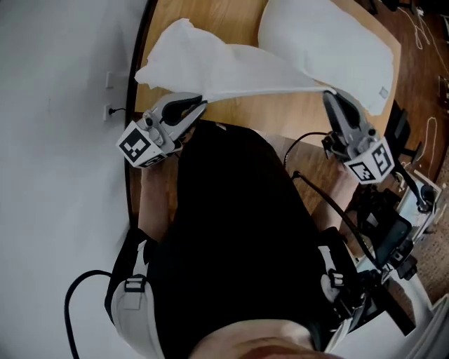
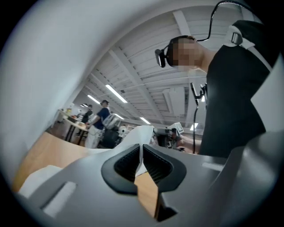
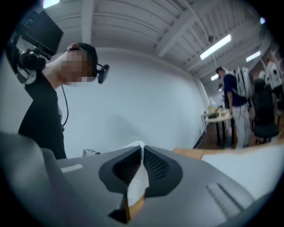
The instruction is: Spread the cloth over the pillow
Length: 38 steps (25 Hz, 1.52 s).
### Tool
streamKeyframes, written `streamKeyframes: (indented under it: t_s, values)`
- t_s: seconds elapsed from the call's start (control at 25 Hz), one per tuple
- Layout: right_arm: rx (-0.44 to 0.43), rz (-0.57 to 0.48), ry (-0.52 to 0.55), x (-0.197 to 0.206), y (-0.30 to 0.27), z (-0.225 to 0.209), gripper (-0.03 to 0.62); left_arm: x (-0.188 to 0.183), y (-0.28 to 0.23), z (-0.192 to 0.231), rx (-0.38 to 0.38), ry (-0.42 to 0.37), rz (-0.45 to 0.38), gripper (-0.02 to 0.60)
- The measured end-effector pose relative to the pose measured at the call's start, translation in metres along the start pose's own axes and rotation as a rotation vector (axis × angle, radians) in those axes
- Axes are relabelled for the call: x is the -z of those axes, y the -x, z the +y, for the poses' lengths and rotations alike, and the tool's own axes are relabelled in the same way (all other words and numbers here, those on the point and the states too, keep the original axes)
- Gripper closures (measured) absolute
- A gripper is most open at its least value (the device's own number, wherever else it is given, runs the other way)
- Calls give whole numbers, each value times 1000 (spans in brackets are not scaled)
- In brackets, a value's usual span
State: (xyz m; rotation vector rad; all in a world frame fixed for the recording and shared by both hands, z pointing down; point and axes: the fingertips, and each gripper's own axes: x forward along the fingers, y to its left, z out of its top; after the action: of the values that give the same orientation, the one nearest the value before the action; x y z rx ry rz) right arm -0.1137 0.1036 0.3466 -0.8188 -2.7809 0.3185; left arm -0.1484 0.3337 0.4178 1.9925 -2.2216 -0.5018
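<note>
Wooden surface [image 1: 231, 21] bearing a white pillow [image 1: 330, 49] at its far right; crumpled white cloth [image 1: 203, 63] just beside it.

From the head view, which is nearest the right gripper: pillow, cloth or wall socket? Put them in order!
1. cloth, pinched by the right gripper.
2. pillow, just beyond, top right.
3. wall socket, far left.

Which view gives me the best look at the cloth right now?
Head view: most of the cloth shows, held up between left gripper and right gripper, near the pillow. Each gripper view shows only a strip of it pinched between that gripper's shut jaws.
</note>
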Motion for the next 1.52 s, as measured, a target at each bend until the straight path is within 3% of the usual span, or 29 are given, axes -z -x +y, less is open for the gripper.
streamKeyframes:
  t_s: [0.12,0.24,0.32,0.44,0.48,0.56,0.64,0.76,0.88,0.96,1.08,1.12,1.16,1.2,1.24,1.44,1.52]
  values:
    - [150,-44,192,-65,80,-3,574,14,-38,-39,192,8,82,566]
    - [306,29,170,-52,130,-26,574,22,-61,-54,288,65,51,568]
    - [394,162,90,2,152,-51,574,38,-66,-55,316,100,80,568]
    - [572,540,5,135,191,-108,566,73,-61,-40,274,126,189,568]
    - [634,669,-5,175,208,-126,545,83,-57,-31,241,125,226,568]
    - [722,859,61,217,227,-142,410,96,-42,-14,169,123,292,568]
    - [692,881,212,207,191,-130,390,99,-25,2,95,139,318,568]
    - [416,808,398,202,51,-88,390,95,-7,21,-18,177,296,568]
    - [128,797,461,256,-81,-64,390,94,1,25,-84,179,277,568]
    - [46,867,470,289,-133,-64,364,94,9,19,-101,170,283,568]
    - [17,973,503,317,-169,-67,356,97,30,12,-135,158,294,568]
    - [18,993,516,319,-173,-66,389,100,39,12,-154,158,292,568]
    - [23,997,525,313,-173,-63,488,101,48,13,-176,163,289,568]
    - [31,987,529,301,-169,-57,559,103,57,15,-202,173,285,568]
    - [42,968,534,284,-162,-50,570,104,66,18,-230,190,279,568]
    - [143,807,572,168,-107,-33,574,131,101,52,-391,296,310,578]
    - [176,758,557,139,-90,-43,572,144,102,67,-420,314,342,578]
